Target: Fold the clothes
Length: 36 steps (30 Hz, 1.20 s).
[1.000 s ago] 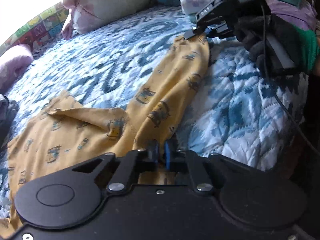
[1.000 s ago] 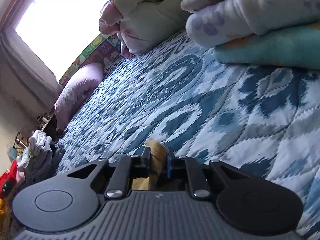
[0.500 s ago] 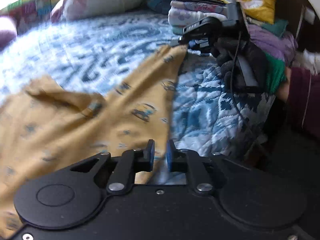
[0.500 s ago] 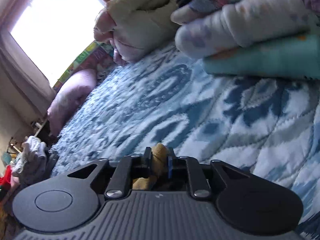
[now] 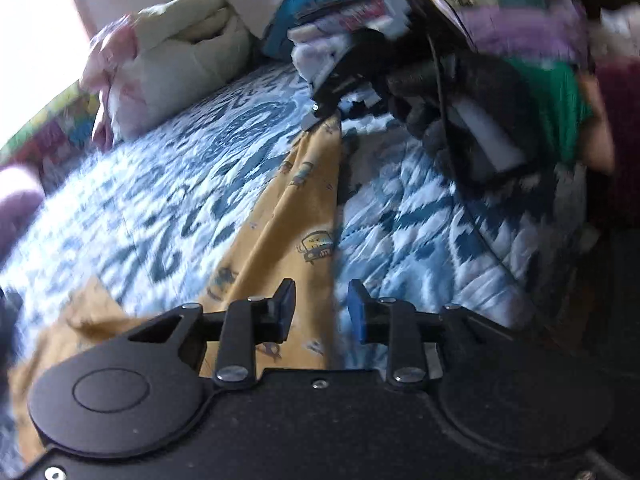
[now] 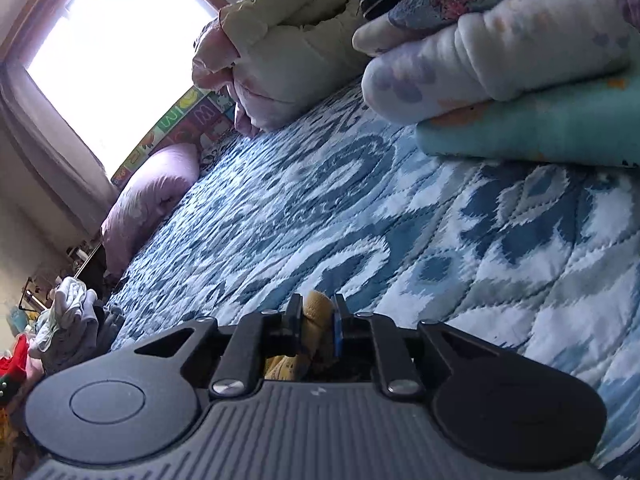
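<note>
While the left gripper [image 5: 322, 310] has just opened over the yellow garment [image 5: 296, 216] without pinching it, only the right view shows the right gripper [image 6: 316, 322] clamping its far end.

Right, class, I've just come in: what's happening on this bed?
A person is folding a yellow printed garment laid on the blue patterned quilt. The right gripper pinches one end of the cloth. The left gripper has just been opening; its pads stand apart above the other end, not pressing it. Folded clothes are stacked nearby.
</note>
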{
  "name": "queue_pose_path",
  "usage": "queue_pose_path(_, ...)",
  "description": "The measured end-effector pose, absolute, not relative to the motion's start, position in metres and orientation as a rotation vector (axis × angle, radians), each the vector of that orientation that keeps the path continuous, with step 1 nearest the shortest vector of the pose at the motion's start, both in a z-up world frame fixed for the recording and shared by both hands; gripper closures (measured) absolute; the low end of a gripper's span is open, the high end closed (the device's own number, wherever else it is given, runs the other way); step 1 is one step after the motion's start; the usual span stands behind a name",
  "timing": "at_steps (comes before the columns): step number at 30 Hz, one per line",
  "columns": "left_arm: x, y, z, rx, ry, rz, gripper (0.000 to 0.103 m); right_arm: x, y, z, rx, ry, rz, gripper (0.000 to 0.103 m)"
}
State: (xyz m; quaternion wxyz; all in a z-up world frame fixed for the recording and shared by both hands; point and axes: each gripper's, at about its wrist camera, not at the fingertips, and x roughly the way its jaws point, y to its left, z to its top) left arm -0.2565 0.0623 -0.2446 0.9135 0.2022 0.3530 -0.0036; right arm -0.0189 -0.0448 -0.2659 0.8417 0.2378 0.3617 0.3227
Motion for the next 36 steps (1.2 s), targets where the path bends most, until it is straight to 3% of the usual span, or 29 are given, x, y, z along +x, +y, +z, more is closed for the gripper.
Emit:
queue_pose_path(2,-0.25,0.066,-0.249,0.409,0.755,-0.009,0.083,-0.019,-0.043,-0.266,0.501,0.766,0.688,0.087)
queue_pose_path(3,-0.248,0.069,-0.251,0.391,0.766,-0.012,0.099,-0.018,-0.043,-0.266,0.501,0.766,0.693,0.087)
queue_pose_path(8,-0.247,0.108,-0.229,-0.017,0.75,-0.063,0.101,-0.018,-0.048,-0.259,0.518,0.729,0.692,0.088)
queue_pose_path(10,-0.241,0.115,-0.24,-0.061,0.823,-0.097,0.09,-0.014,-0.049,-0.261,0.508,0.746,0.664,0.088)
queue_pose_path(14,-0.253,0.124,-0.23,-0.081,0.782,-0.079,0.09,-0.009,-0.046,-0.268,0.493,0.786,0.621,0.088)
queue_pose_path(15,-0.257,0.123,-0.225,-0.069,0.76,-0.069,0.084,-0.009,-0.045,-0.269,0.489,0.792,0.616,0.084)
queue_pose_path(16,-0.258,0.119,-0.22,-0.041,0.741,-0.056,0.071,-0.01,-0.045,-0.268,0.489,0.793,0.619,0.083)
queue_pose_path(18,-0.254,0.104,-0.216,0.071,0.709,-0.012,0.064,-0.011,-0.047,-0.268,0.509,0.792,0.631,0.068)
queue_pose_path(22,-0.229,0.09,-0.215,0.124,0.697,-0.022,0.063,-0.013,-0.043,-0.268,0.496,0.79,0.635,0.068)
queue_pose_path(29,-0.147,0.148,-0.196,-0.175,0.747,-0.005,0.065,-0.017,-0.054,-0.268,0.495,0.802,0.648,0.071)
queue_pose_path(36,-0.068,0.145,-0.217,-0.197,0.861,-0.045,0.066,-0.013,-0.062,-0.271,0.519,0.818,0.676,0.071)
